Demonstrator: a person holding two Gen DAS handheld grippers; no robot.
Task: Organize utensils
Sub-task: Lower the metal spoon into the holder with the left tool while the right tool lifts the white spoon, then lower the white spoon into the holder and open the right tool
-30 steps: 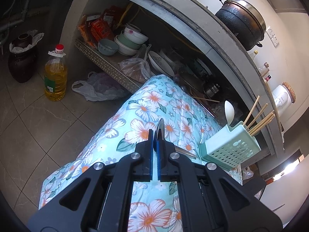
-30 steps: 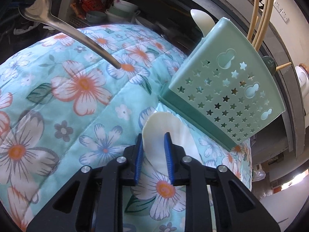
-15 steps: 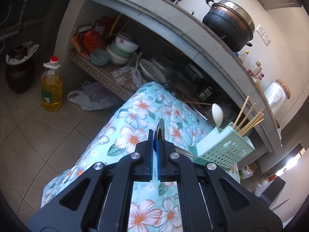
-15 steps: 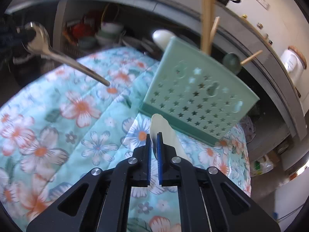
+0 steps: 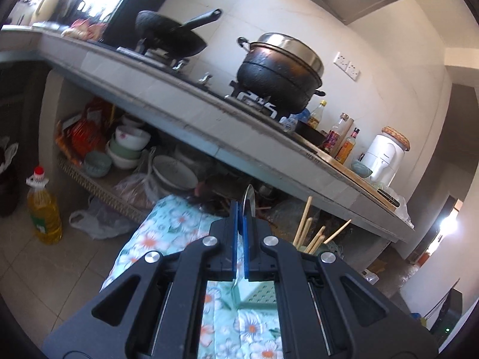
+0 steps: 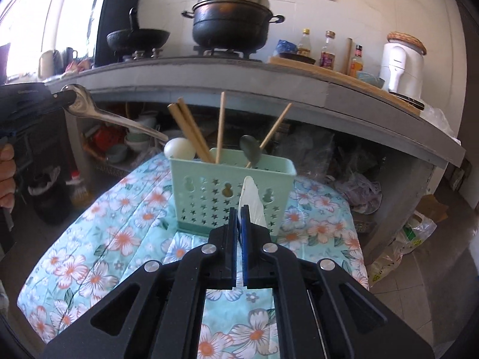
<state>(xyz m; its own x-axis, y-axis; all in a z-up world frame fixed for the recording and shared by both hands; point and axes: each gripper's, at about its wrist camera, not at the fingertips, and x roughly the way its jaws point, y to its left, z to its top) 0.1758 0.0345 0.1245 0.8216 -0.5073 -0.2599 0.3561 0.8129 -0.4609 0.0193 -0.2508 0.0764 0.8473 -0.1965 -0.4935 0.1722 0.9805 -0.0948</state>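
- Utensil holder [image 6: 232, 191]: mint green, pierced with star and gourd cut-outs.
- Quilt [image 6: 119, 224]: pale turquoise with white and orange flowers.
- White spoon [image 6: 251, 200] nearest, shiny steel spoon [image 6: 113, 116] at left.
- Chopsticks [image 6: 191, 133]: tan.
- Far pot [image 6: 232, 21]: black, steel lid.
- Gripper pads [image 6: 244, 233]: blue.

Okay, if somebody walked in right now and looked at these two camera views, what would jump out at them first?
Probably the mint-green utensil caddy standing on the floral cloth, with chopsticks and two spoons poking out. In front of it the right gripper is shut on a white spoon, while at far left the left gripper holds a metal spoon in the air. Behind, a big black pot sits on the stove.
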